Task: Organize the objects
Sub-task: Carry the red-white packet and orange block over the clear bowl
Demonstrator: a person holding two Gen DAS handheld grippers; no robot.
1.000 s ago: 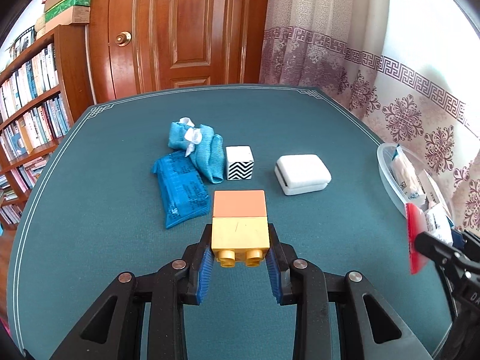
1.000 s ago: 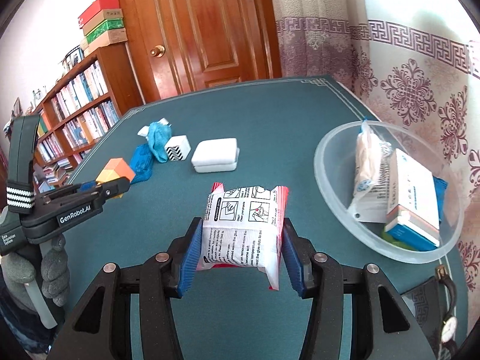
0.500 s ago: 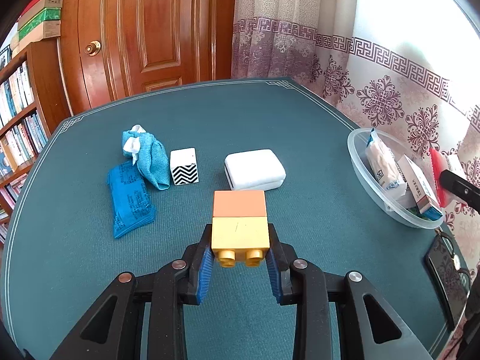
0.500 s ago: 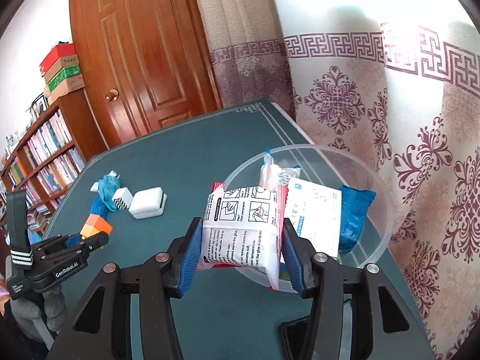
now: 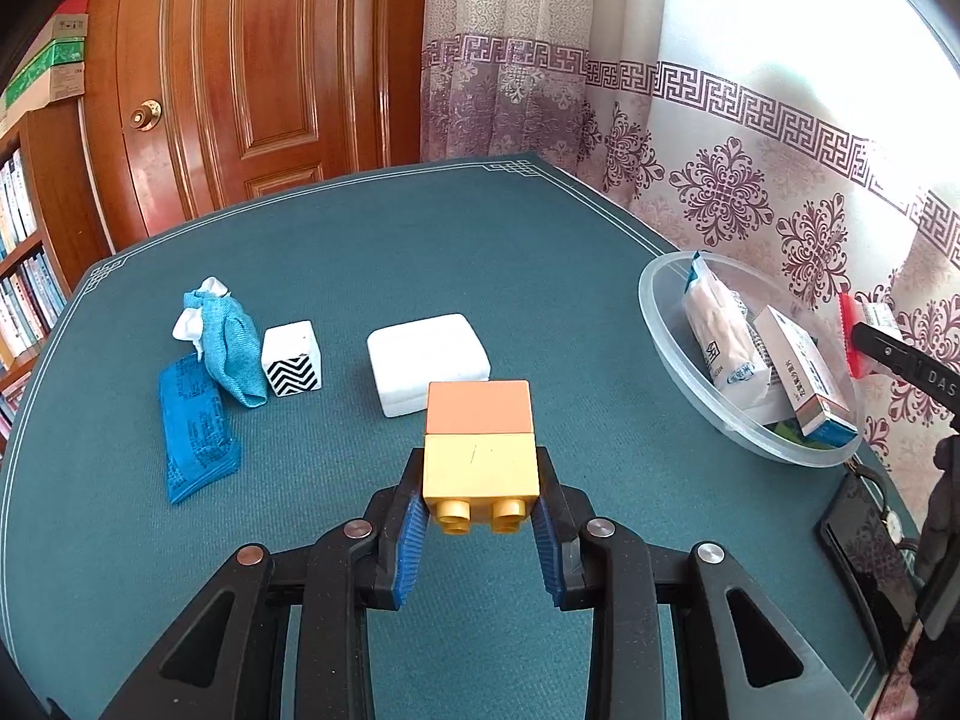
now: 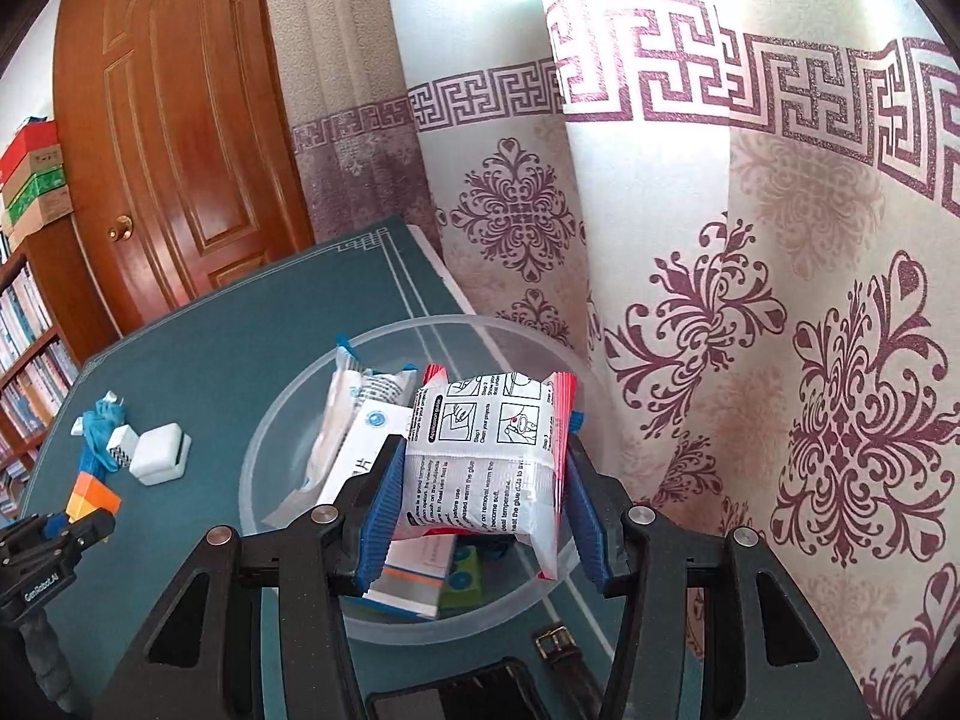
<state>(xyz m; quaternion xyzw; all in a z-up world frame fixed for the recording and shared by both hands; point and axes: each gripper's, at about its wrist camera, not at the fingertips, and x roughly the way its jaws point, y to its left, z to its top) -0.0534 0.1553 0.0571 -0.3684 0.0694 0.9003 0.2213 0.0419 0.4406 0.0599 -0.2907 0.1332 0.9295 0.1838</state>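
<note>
My left gripper (image 5: 479,525) is shut on a yellow and orange toy block (image 5: 479,444) and holds it above the green table (image 5: 420,252). My right gripper (image 6: 480,501) is shut on a white and red printed packet (image 6: 486,456) and holds it over the clear plastic bowl (image 6: 282,414). The bowl (image 5: 666,354) stands at the table's right edge and holds a white pouch (image 5: 720,342), a white box (image 5: 801,372) and other packs. On the table lie a white case (image 5: 429,360), a zigzag cube (image 5: 292,360), a blue cloth bag (image 5: 228,342) and a blue packet (image 5: 192,426).
A patterned curtain (image 6: 750,300) hangs right behind the bowl. A phone (image 5: 864,558) and a wristwatch (image 6: 558,642) lie on the table near the bowl. A wooden door (image 5: 240,78) and bookshelves (image 5: 24,252) stand beyond the table's far and left sides.
My right gripper has carried the packet further right and now holds it over the bowl. My left gripper has turned right with the block, bringing the bowl more into view.
</note>
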